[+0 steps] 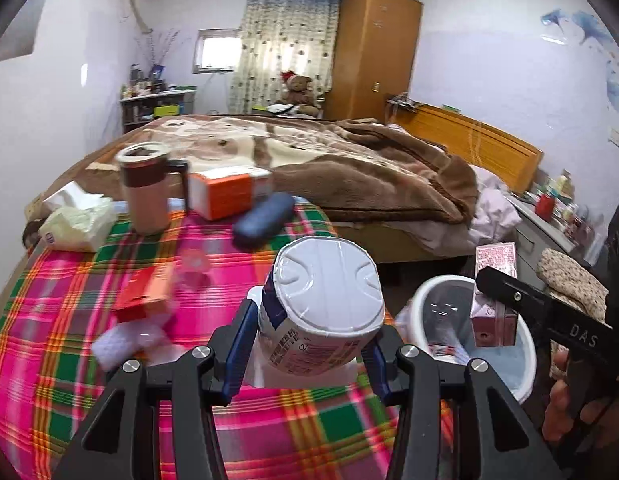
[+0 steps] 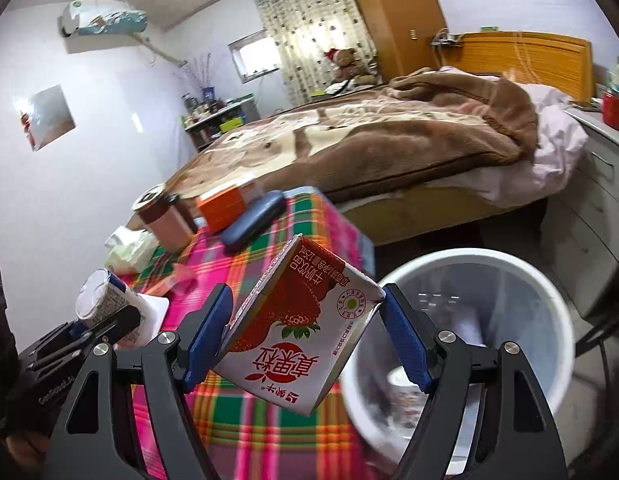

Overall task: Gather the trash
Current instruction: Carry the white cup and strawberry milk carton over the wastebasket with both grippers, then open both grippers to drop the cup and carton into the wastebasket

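Note:
My left gripper (image 1: pixel 309 332) is shut on a white cup with a sealed foil lid and a blue label (image 1: pixel 325 280), held tilted above the plaid table. The same cup (image 2: pixel 97 296) shows at the lower left of the right wrist view. My right gripper (image 2: pixel 305 308) is shut on a strawberry milk carton (image 2: pixel 301 320), gripped corner to corner by the blue pads. The carton (image 1: pixel 493 304) hangs over the white bin (image 1: pixel 429 284). The bin (image 2: pixel 509 264) stands on the floor by the table's right edge, with some rubbish lying inside it.
On the plaid cloth (image 1: pixel 269 420) lie a red box (image 1: pixel 143 292), a crumpled tissue (image 1: pixel 125 340), a tissue pack (image 1: pixel 77 224), a brown mug (image 1: pixel 147 188), an orange box (image 1: pixel 225 194) and a blue case (image 1: pixel 265 218). A bed (image 1: pixel 349 168) stands behind.

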{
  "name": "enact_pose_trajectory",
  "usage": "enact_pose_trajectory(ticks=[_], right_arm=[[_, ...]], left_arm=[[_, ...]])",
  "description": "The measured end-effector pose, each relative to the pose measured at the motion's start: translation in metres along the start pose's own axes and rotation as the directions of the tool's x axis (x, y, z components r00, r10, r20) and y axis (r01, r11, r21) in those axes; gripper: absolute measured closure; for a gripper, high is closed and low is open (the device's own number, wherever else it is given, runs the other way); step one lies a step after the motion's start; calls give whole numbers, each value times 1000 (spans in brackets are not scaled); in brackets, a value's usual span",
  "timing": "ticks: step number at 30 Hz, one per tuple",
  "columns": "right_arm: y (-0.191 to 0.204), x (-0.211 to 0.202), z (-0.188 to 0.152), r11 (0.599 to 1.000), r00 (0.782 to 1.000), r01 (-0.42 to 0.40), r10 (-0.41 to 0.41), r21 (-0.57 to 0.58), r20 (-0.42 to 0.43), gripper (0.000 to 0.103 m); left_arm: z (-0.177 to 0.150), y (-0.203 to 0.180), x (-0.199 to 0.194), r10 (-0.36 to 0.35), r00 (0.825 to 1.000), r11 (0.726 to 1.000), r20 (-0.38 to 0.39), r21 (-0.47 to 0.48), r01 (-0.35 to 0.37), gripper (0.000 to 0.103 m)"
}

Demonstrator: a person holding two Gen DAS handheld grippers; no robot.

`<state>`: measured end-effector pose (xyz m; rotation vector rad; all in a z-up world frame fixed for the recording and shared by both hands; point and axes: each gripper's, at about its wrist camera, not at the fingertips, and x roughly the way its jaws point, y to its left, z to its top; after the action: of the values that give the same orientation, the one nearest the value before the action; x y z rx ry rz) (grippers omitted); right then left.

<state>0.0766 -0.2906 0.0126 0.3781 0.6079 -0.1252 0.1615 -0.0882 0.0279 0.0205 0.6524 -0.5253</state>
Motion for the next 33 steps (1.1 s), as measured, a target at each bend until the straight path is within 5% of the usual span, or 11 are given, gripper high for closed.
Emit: enact_pose_trajectory(ticks=[15, 33], right_arm=[[-65, -16, -1, 991, 993, 119, -120, 55, 2, 26], [-116, 1, -14, 980, 970, 199, -197, -4, -146, 26]], left_arm=[[-6, -91, 28, -121, 992, 987, -43, 102, 125, 54], [-36, -150, 75, -196, 967, 963, -166, 155, 221, 53]])
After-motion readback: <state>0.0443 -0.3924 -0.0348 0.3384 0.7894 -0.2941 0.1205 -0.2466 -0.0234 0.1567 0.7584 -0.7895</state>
